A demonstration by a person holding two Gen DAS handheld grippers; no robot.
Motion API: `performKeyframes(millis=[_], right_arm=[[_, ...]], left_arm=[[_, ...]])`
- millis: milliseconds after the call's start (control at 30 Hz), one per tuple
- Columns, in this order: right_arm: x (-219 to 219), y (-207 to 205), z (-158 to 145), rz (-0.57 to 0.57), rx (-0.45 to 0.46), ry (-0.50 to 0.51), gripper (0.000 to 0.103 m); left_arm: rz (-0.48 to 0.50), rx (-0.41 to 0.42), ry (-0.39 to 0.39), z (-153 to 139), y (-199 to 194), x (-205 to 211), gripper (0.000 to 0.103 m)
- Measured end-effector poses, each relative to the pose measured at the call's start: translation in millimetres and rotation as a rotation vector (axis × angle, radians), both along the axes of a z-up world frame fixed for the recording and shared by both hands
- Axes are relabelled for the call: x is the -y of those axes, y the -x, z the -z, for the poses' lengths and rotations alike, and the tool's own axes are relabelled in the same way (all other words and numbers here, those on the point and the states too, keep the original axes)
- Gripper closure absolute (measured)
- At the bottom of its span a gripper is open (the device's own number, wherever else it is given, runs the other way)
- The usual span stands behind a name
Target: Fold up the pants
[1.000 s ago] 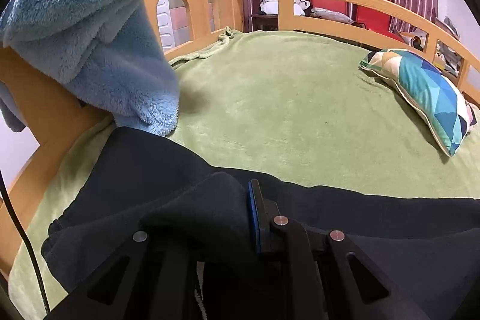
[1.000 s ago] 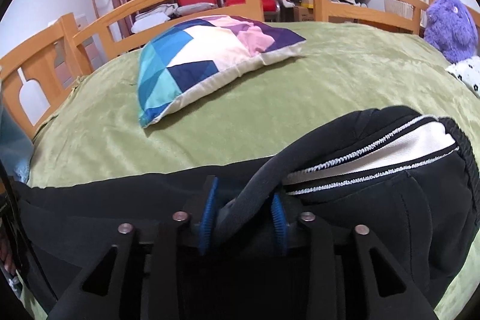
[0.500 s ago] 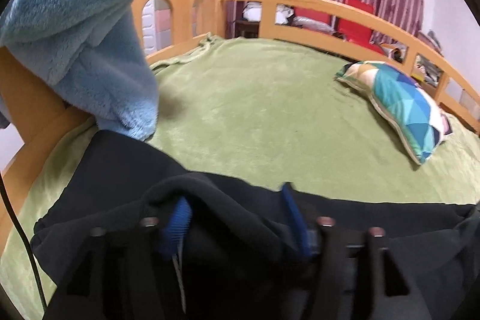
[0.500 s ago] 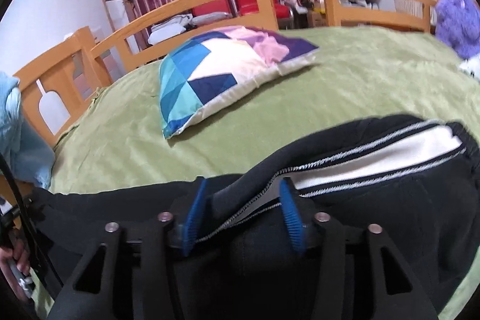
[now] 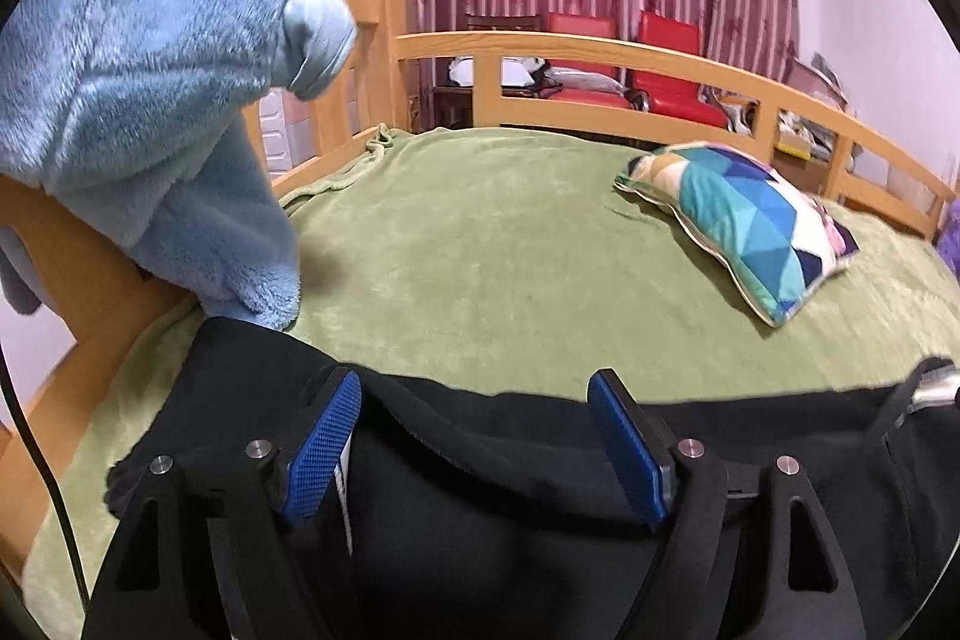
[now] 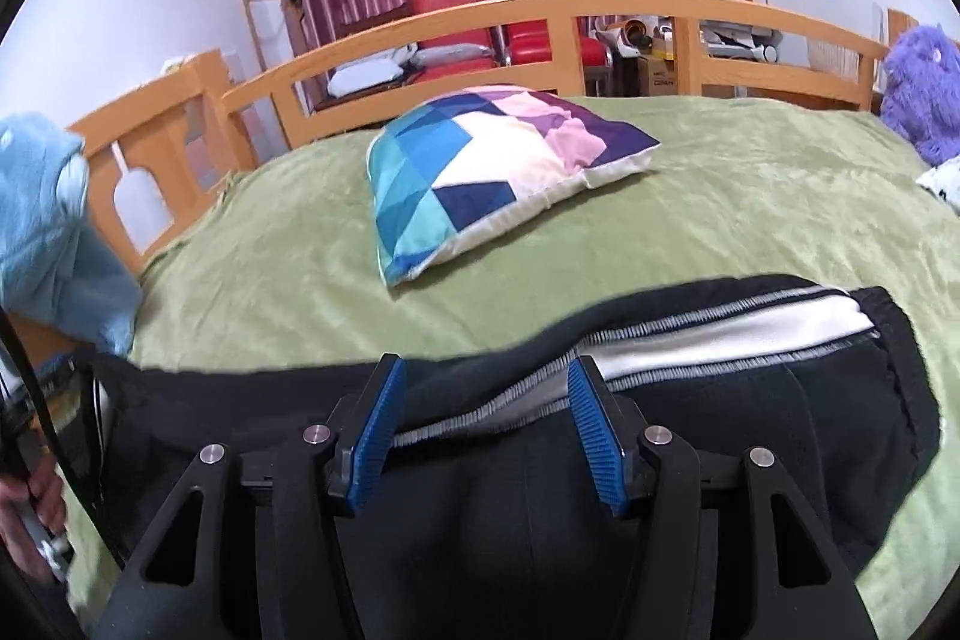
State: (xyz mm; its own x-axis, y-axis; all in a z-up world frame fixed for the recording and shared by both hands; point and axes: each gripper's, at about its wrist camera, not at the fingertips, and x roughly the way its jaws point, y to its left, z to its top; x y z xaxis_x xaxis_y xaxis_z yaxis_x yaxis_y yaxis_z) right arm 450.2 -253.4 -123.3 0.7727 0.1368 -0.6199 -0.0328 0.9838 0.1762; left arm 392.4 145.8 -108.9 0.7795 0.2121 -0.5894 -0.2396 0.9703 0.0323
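Lying folded, black pants [image 6: 750, 418] show no readable label.

Even, bright indoor light, soft shadows, strong fisheye bending, black vignetted corners.

your left gripper [image 5: 474, 436] no longer pinches the black pants [image 5: 510, 490]; its jaws have just been opening and now stand wide over the fold. your right gripper [image 6: 483, 424] has let go too, its blue pads [image 6: 591, 430] clear of the waistband [image 6: 720, 334].
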Motion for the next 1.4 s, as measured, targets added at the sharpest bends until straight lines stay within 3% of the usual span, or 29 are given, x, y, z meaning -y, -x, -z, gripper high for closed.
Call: performKeyframes(millis=[233,433,500,600,700,1033,1200,1333,1400], right_arm=[[14,51,12,0.017,-0.058,0.028,0.047],[50,108,29,0.092,-0.105,0.017,0.047],[67,126,36,0.129,-0.124,-0.015,0.047],[91,147,49,0.191,-0.148,-0.079,0.037],[112,161,66,0.242,-0.182,-0.139,0.037],[146,141,96,0.303,-0.219,-0.293,0.037],[148,109,114,0.302,-0.261,-0.322,0.036],[137,85,119,0.318,-0.250,-0.255,0.034],[130,72,119,0.317,-0.252,-0.232,0.040]], left_arm=[[0.032,-0.083,-0.041,15,59,2,0.026],[-0.026,-0.162,0.075,46,112,-38,0.026],[-0.046,-0.174,0.134,55,127,-50,0.026],[-0.060,-0.184,0.217,68,140,-62,0.026],[-0.047,-0.204,0.281,81,140,-62,0.026],[-0.053,-0.248,0.472,111,104,-58,0.026],[-0.094,-0.248,0.469,121,84,-54,0.026],[-0.128,-0.246,0.433,123,70,-46,0.027],[-0.145,-0.240,0.423,122,67,-44,0.042]])
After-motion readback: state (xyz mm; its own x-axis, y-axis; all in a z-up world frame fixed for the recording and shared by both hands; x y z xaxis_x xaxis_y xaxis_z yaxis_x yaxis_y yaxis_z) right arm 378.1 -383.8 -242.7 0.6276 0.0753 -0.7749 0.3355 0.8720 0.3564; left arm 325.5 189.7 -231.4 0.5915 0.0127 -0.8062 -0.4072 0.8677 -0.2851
